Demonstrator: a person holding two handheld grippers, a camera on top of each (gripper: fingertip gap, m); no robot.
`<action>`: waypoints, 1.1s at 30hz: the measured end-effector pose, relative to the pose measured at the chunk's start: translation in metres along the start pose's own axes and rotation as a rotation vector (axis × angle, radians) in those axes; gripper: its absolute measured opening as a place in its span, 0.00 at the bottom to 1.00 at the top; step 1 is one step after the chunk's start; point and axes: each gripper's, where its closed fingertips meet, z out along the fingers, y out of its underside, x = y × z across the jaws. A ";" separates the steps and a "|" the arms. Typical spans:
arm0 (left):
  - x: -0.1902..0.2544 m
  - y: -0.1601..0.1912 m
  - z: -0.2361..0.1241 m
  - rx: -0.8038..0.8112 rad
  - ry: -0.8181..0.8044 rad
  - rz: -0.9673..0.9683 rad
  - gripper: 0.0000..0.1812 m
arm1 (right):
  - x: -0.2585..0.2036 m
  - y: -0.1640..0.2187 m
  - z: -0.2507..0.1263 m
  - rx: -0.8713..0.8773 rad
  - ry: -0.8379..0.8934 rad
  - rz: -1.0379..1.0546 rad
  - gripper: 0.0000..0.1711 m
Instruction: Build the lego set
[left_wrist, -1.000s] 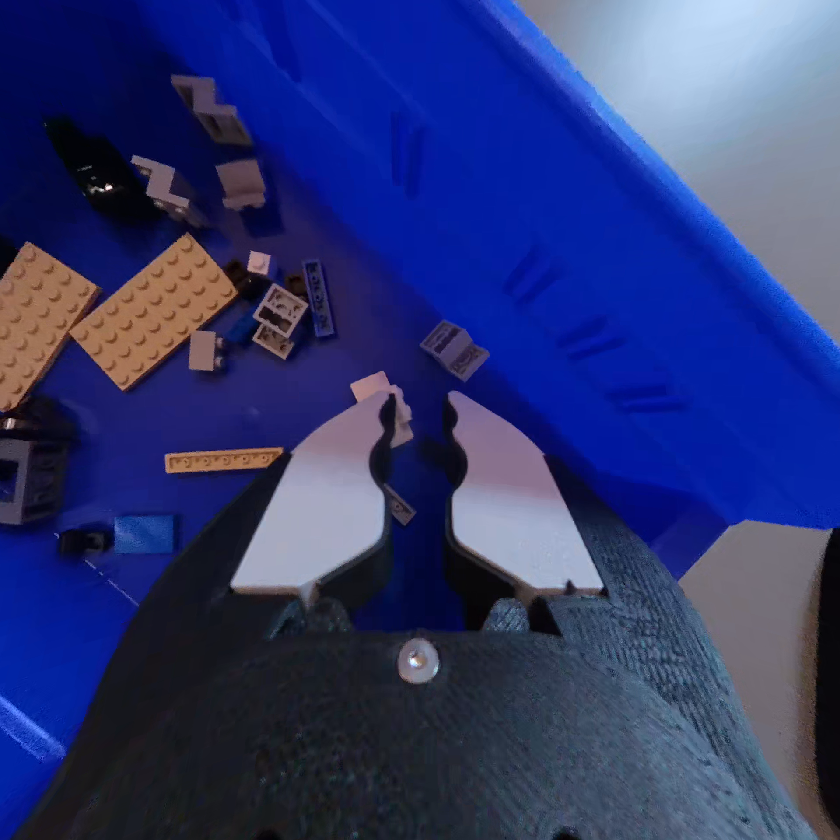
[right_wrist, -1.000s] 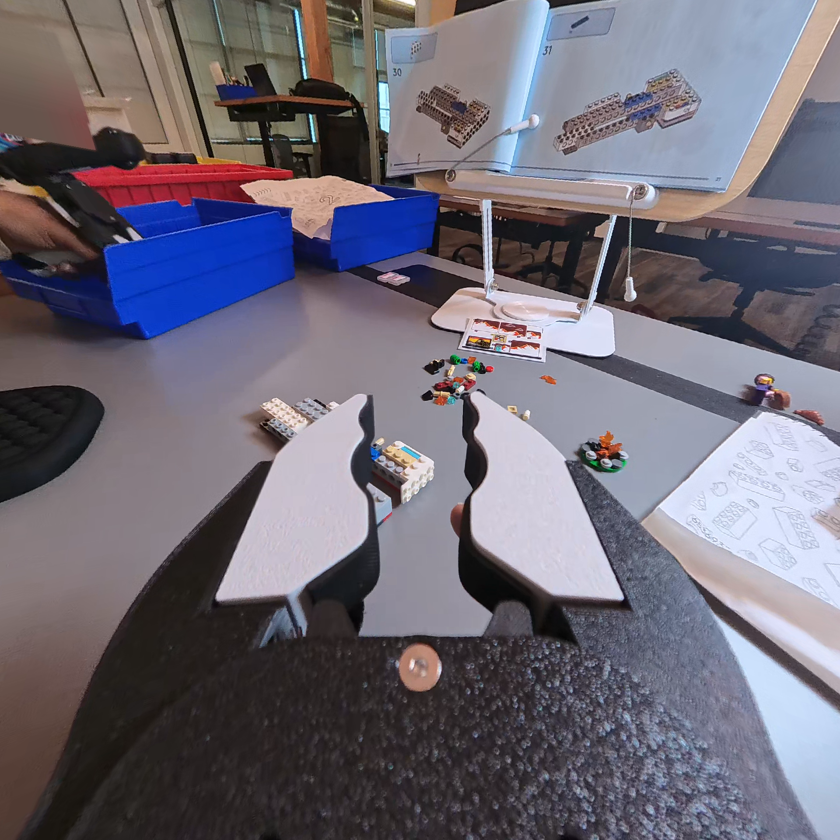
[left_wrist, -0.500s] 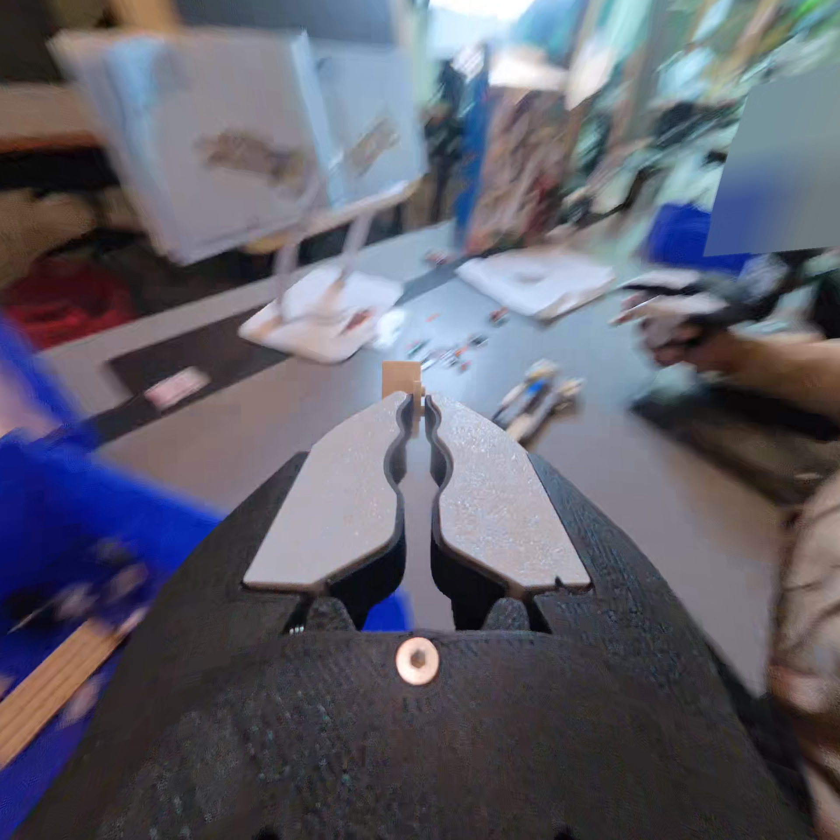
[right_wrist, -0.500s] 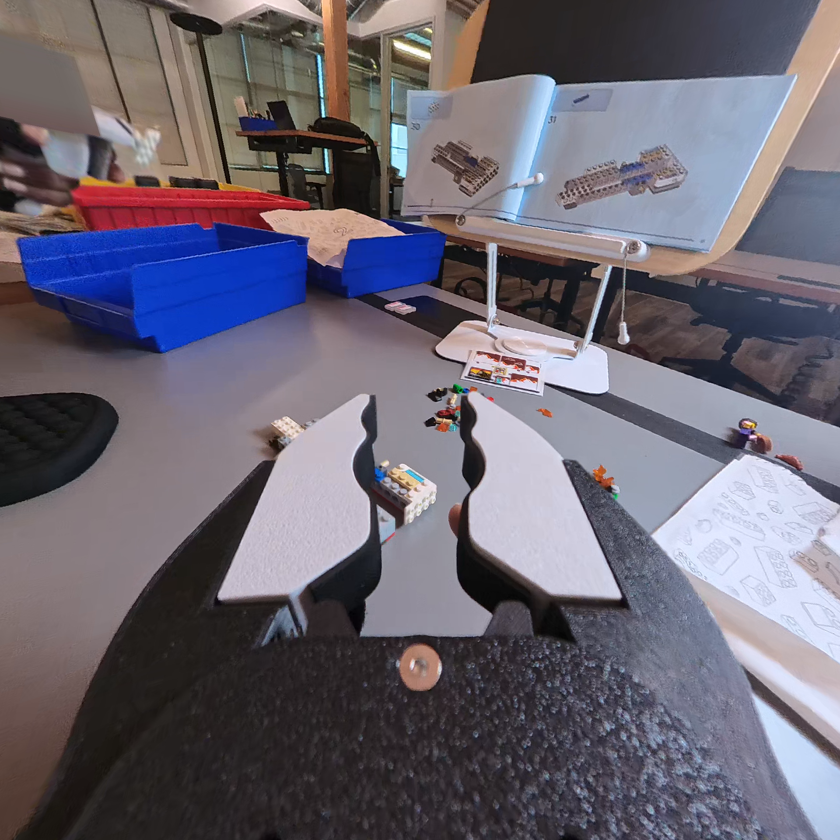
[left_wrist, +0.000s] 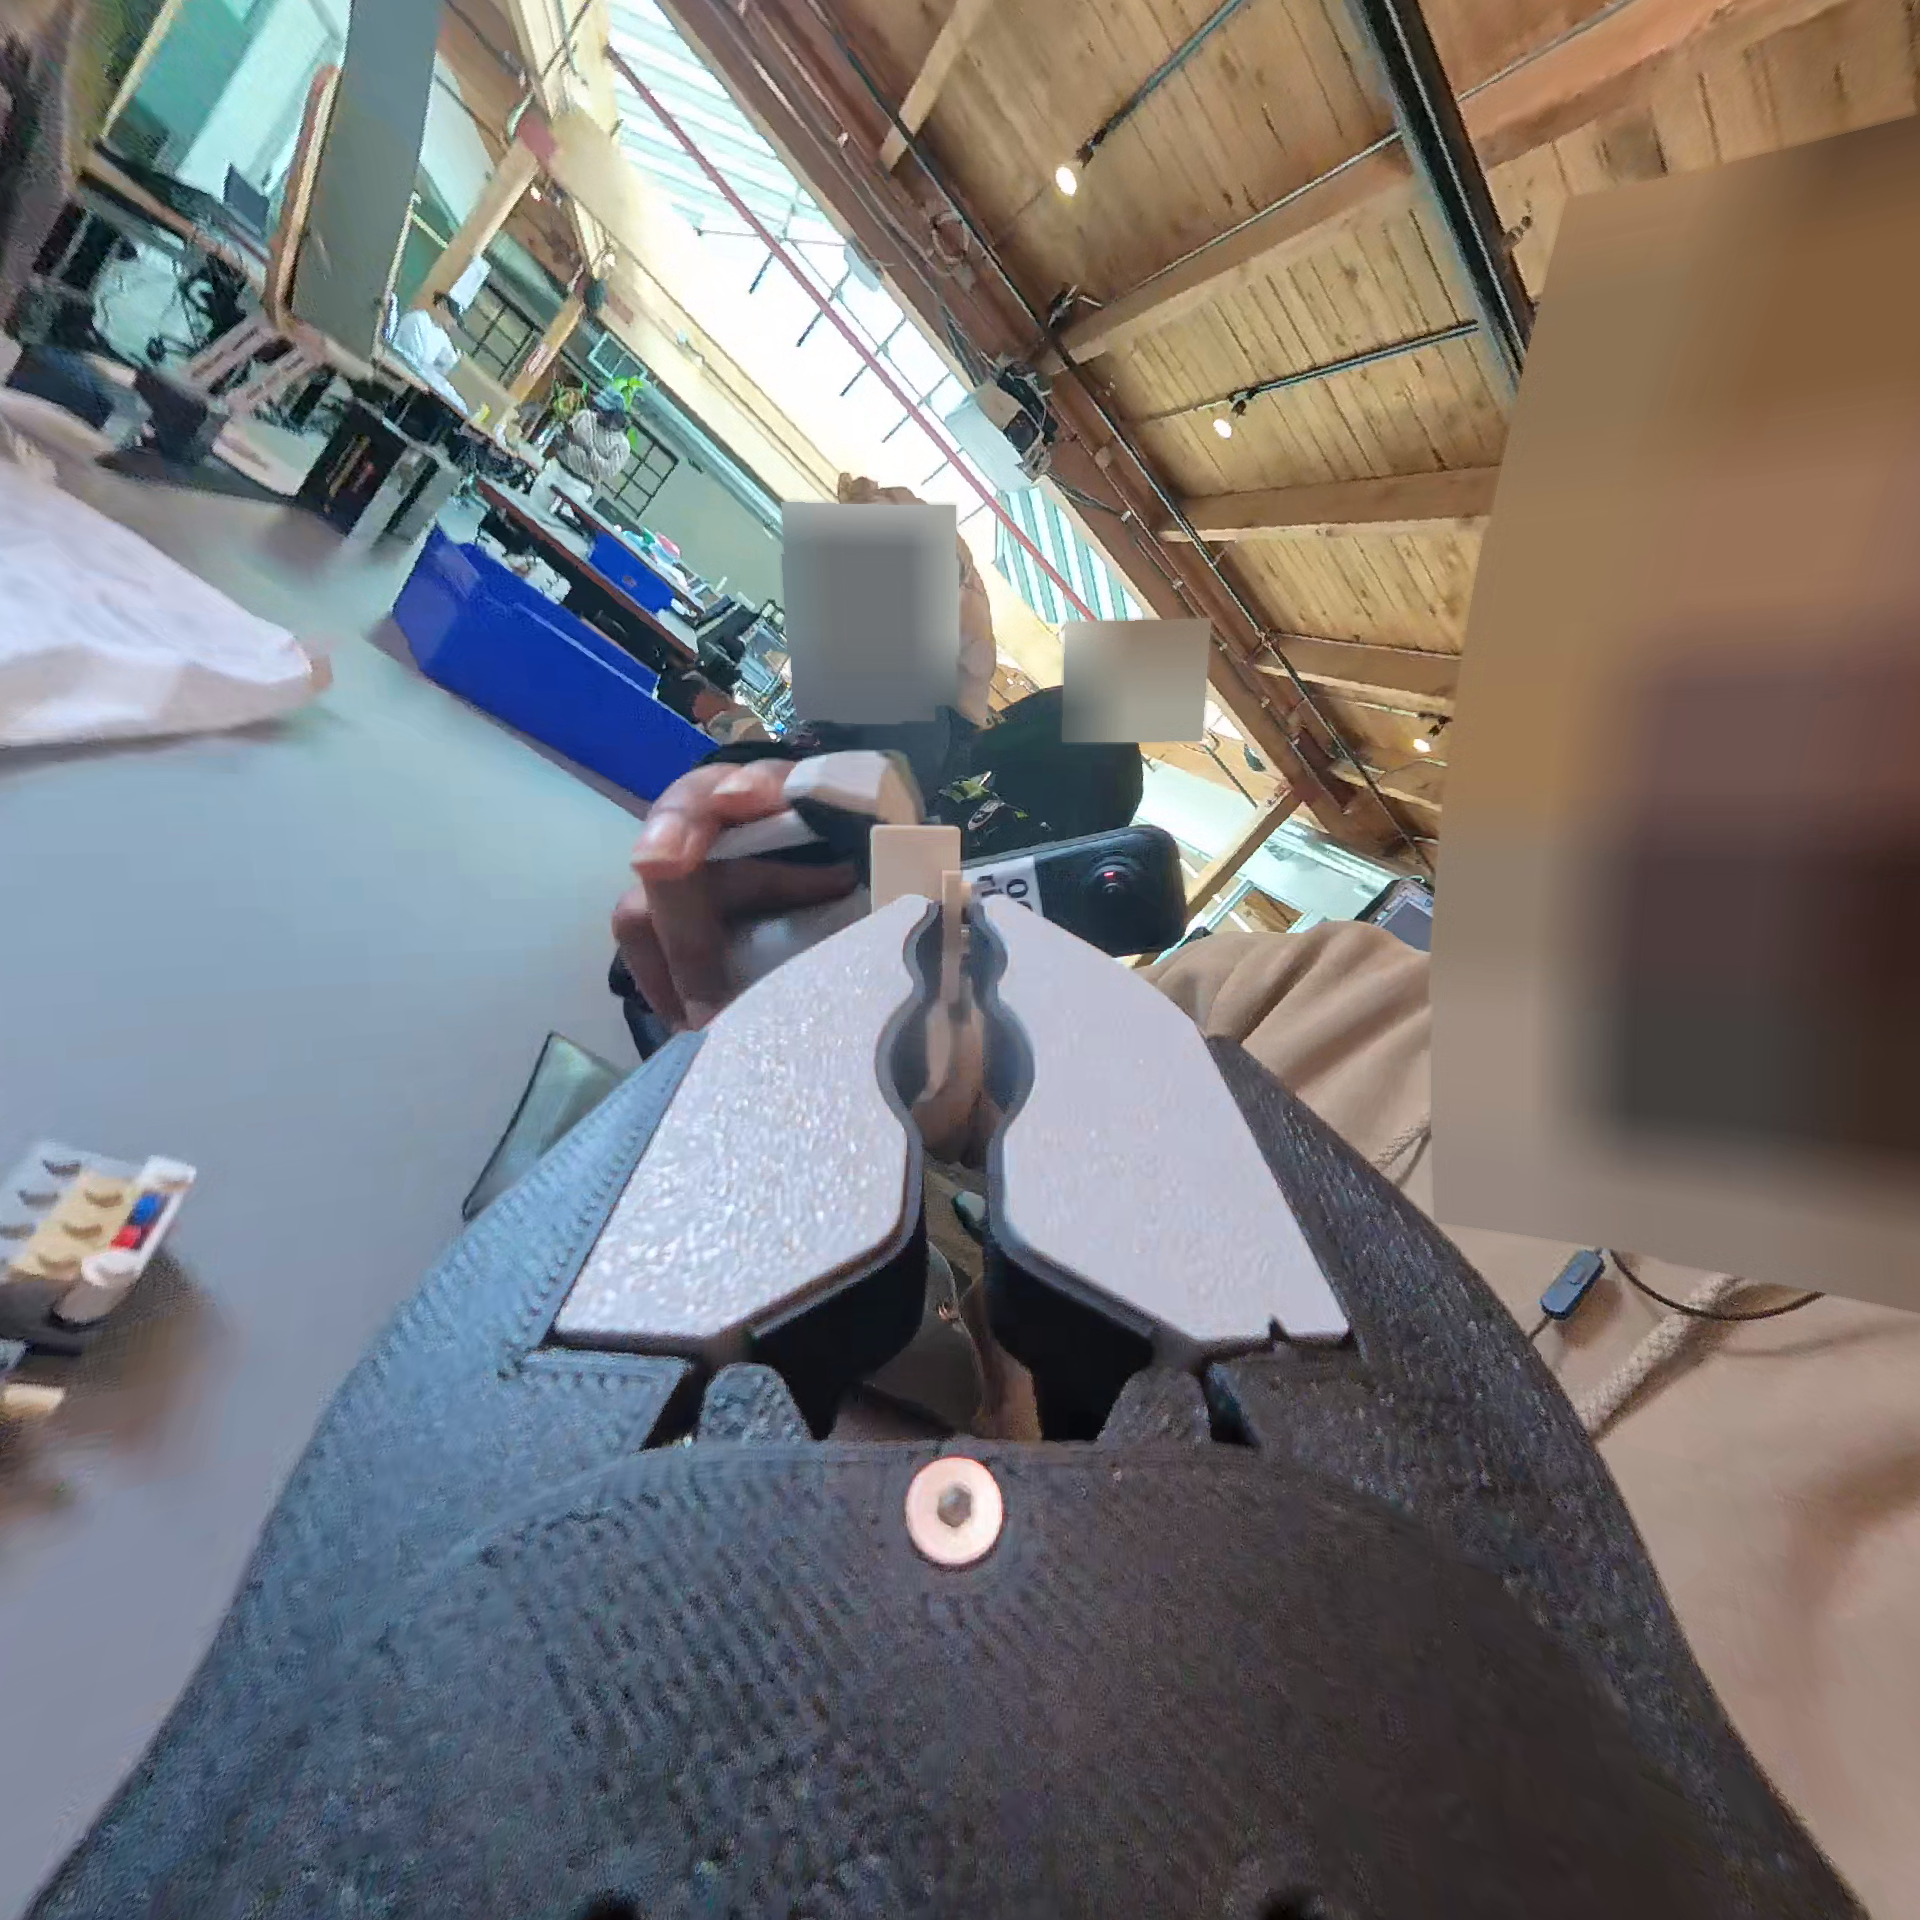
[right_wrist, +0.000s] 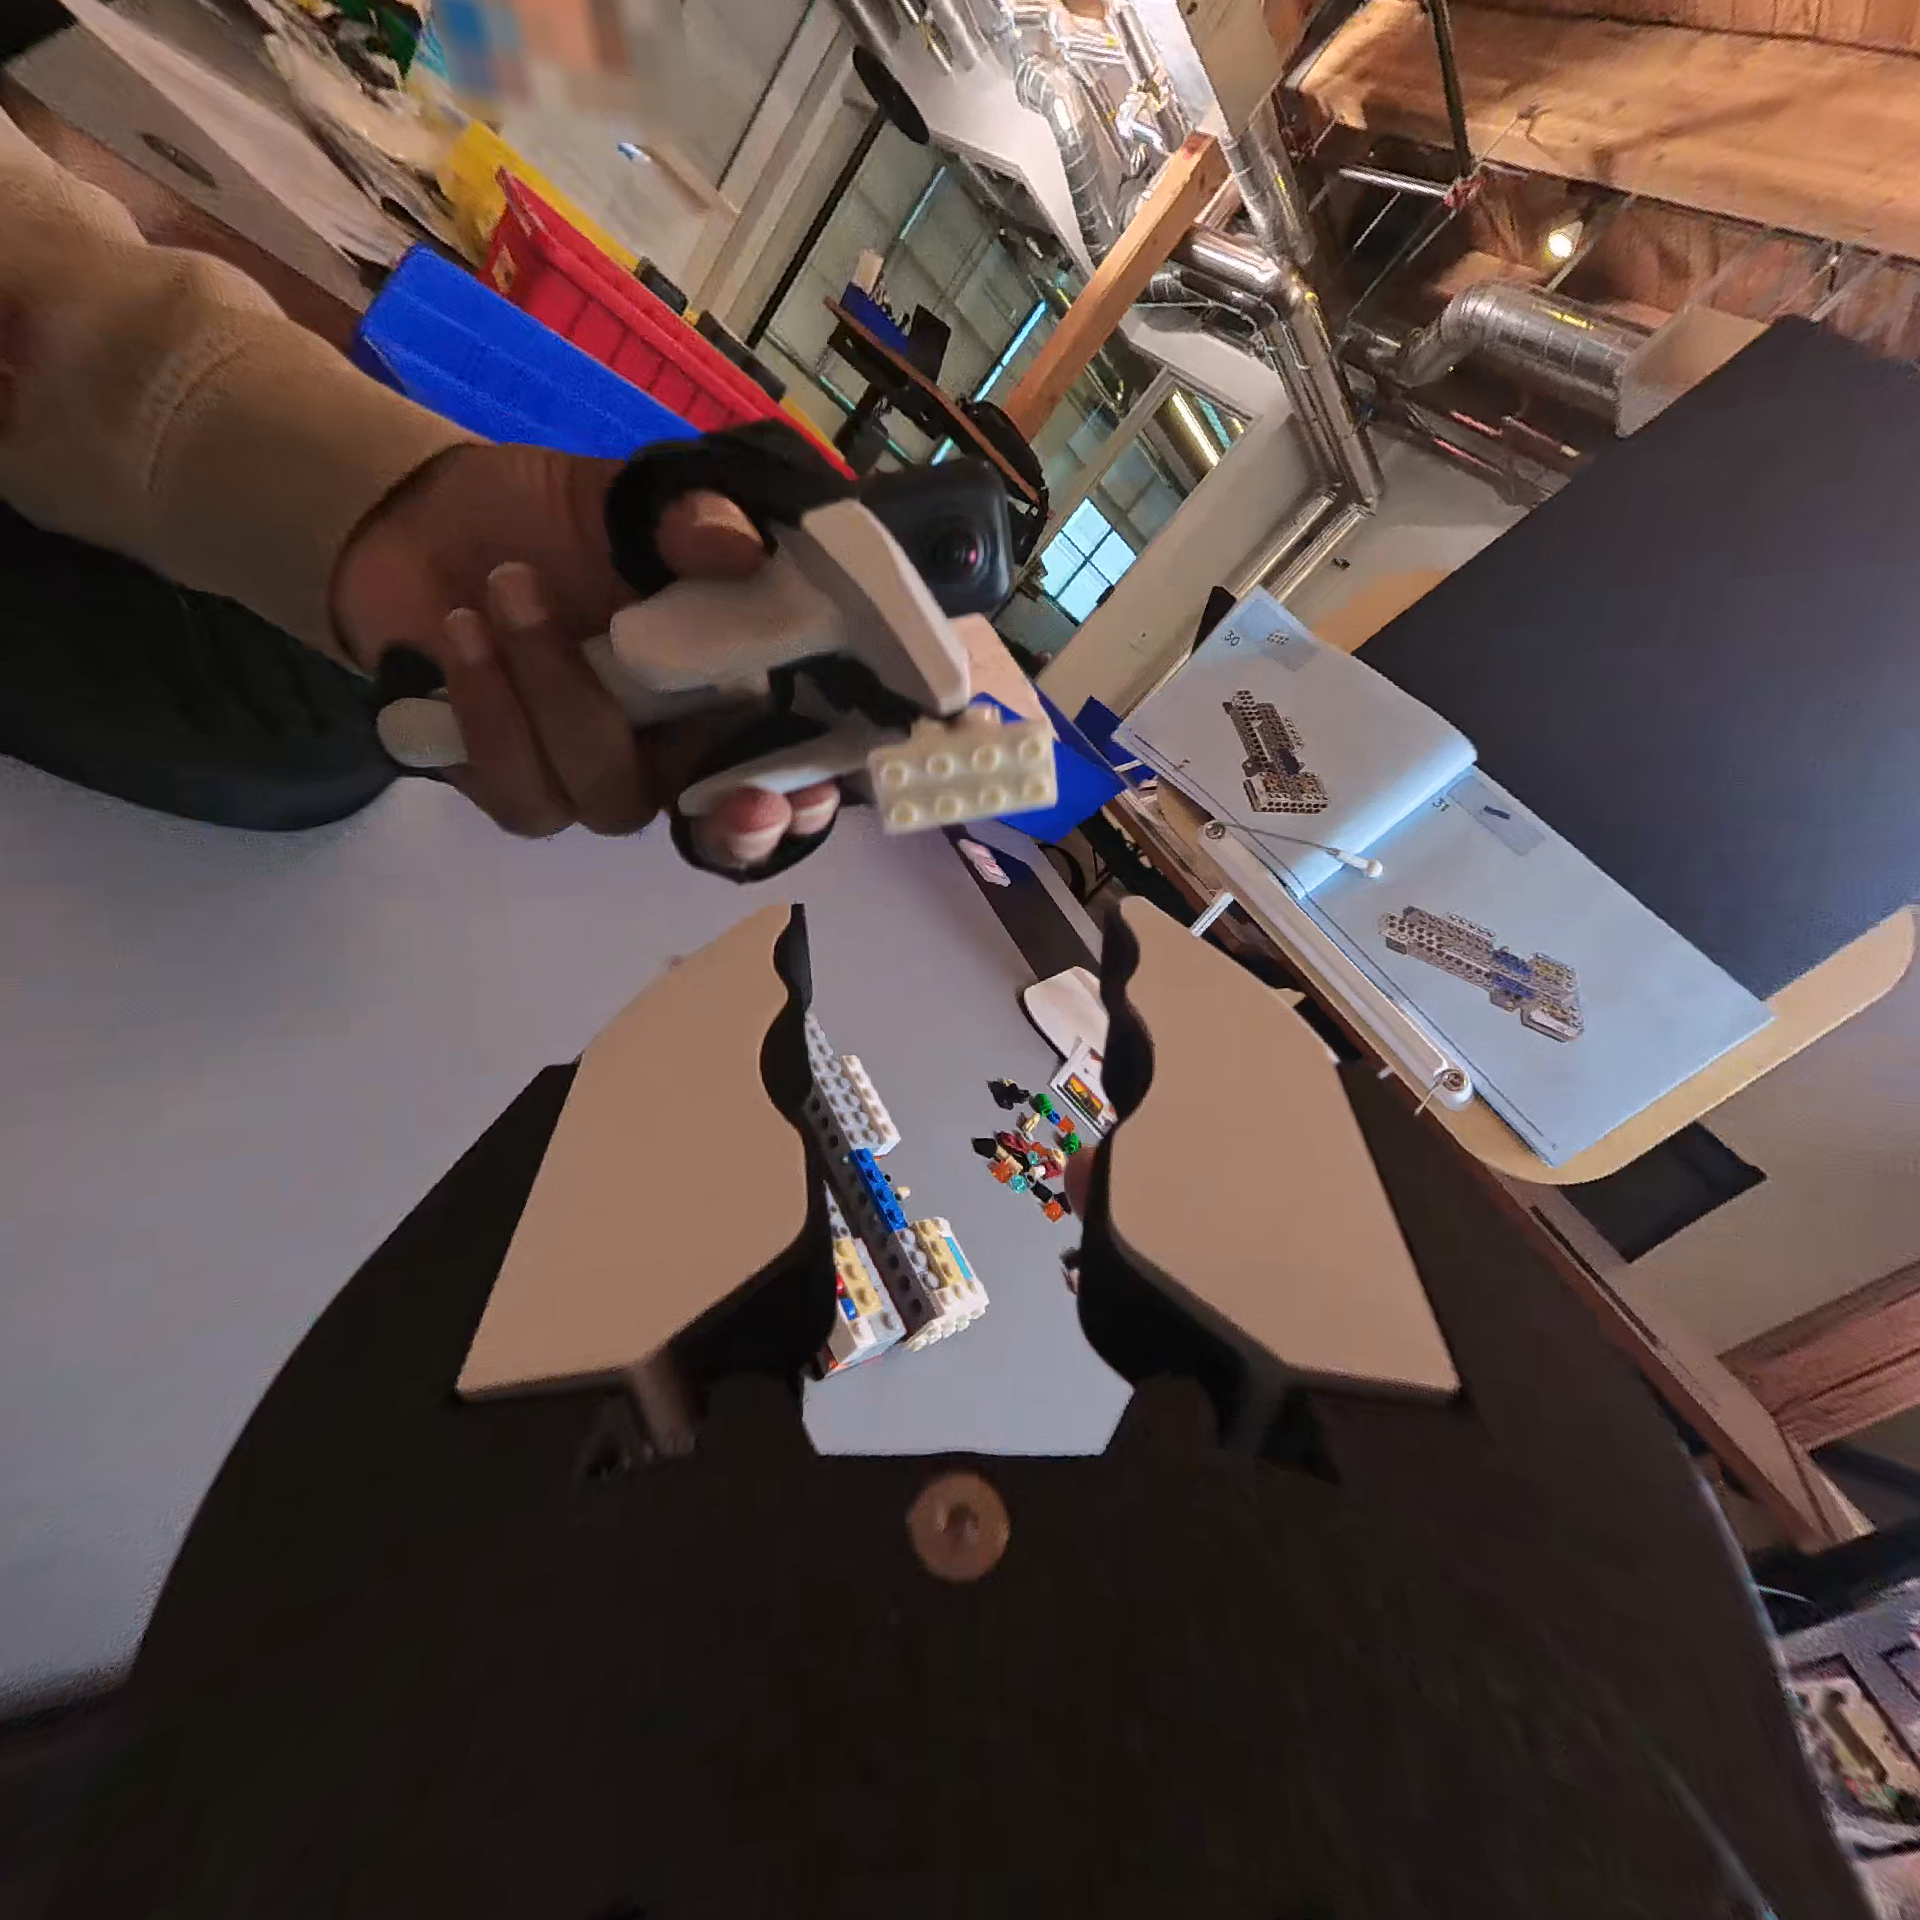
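Observation:
My left gripper (left_wrist: 954, 909) is shut on a small tan plate (left_wrist: 914, 862), held edge-on in the air. In the right wrist view the same left gripper (right_wrist: 914, 748) holds the tan plate (right_wrist: 961, 779) with its studs showing, above and beyond my right gripper (right_wrist: 956, 925). My right gripper is open and empty, raised over the table. The long partly built model (right_wrist: 883, 1195) of grey, white, tan and blue bricks lies on the grey table (right_wrist: 312, 1039), seen between the right fingers. One end of it also shows in the left wrist view (left_wrist: 83, 1236).
A heap of small coloured pieces (right_wrist: 1029, 1143) lies right of the model. An open instruction booklet (right_wrist: 1455, 883) rests on a stand at the right. A blue bin (right_wrist: 520, 364) and a red bin (right_wrist: 623, 301) stand at the far left. White paper (left_wrist: 125, 644) lies on the table. Less than 4 cm separates the two grippers' tips.
My left gripper closed on the tan plate in the blue bin, lifted it out and swung it over the table. My right gripper rose, tilted and opened wider.

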 end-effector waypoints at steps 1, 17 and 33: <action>-0.007 0.006 0.000 0.003 -0.005 -0.040 0.02 | -0.002 0.001 0.001 -0.002 -0.007 -0.009 0.32; -0.069 -0.007 -0.056 -0.067 -0.464 0.265 0.12 | 0.009 0.088 0.001 -0.322 -0.109 0.284 0.19; -0.126 0.021 -0.123 -0.544 -0.894 0.633 0.33 | 0.019 0.197 -0.032 -0.926 -0.312 0.512 0.20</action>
